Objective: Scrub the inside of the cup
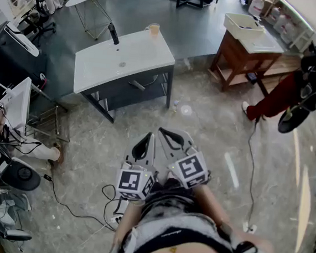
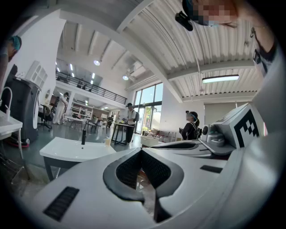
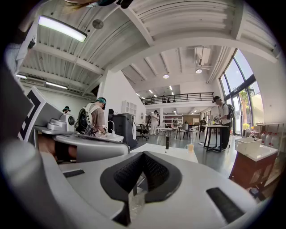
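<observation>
A small pale cup (image 1: pixel 153 29) stands on the far right corner of a white sink table (image 1: pixel 125 59), next to a black faucet (image 1: pixel 113 34). Both grippers are held close to the person's body, well short of the table and above the floor. My left gripper (image 1: pixel 147 136) is shut with nothing in it, and so is my right gripper (image 1: pixel 163 131) beside it. From the left gripper view (image 2: pixel 142 151) the cup (image 2: pixel 107 141) is far ahead on the table (image 2: pixel 76 150). The right gripper view (image 3: pixel 143 153) also shows the cup (image 3: pixel 191 147) in the distance.
A wooden stand with a white basin (image 1: pixel 246 45) is at the back right, with a person in red trousers (image 1: pixel 271 101) near it. Cables (image 1: pixel 252 160) run across the floor. Chairs and equipment (image 1: pixel 15 109) crowd the left side. Other people stand far off.
</observation>
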`<state>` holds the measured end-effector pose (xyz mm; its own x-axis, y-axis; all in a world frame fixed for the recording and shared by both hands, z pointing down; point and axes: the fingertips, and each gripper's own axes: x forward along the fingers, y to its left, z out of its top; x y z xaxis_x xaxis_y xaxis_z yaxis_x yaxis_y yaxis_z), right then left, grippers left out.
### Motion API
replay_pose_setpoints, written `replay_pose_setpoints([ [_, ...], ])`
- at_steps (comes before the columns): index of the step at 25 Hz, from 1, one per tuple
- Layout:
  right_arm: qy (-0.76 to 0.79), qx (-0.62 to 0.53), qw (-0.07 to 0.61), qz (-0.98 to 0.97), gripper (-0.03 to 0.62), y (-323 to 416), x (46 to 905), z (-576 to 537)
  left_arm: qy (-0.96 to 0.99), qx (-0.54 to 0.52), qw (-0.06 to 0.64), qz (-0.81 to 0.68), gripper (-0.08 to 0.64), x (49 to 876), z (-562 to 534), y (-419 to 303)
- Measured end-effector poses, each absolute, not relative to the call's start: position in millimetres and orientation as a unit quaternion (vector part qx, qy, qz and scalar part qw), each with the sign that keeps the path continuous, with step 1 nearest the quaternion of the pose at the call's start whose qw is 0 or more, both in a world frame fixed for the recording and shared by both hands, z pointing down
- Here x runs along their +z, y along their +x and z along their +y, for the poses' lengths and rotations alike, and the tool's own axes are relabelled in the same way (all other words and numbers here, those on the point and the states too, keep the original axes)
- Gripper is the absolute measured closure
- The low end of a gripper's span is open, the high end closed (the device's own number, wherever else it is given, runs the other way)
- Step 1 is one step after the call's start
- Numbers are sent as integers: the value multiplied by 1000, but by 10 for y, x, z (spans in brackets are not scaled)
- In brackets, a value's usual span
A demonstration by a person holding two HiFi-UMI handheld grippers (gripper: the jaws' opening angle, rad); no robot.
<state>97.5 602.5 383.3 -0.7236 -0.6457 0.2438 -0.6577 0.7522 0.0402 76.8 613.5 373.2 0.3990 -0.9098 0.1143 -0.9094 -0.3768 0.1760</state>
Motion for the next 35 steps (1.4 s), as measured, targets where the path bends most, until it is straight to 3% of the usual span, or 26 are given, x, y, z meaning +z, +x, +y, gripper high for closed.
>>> replay_pose_setpoints([
  [22, 340, 46, 125, -931, 591, 1406, 4054, 5964, 817, 2, 118, -564, 560, 3909, 6043, 1026],
  [35, 347, 61, 104, -930, 591, 998, 4027, 5419, 831, -1, 116, -544, 560, 3927, 5430, 738],
])
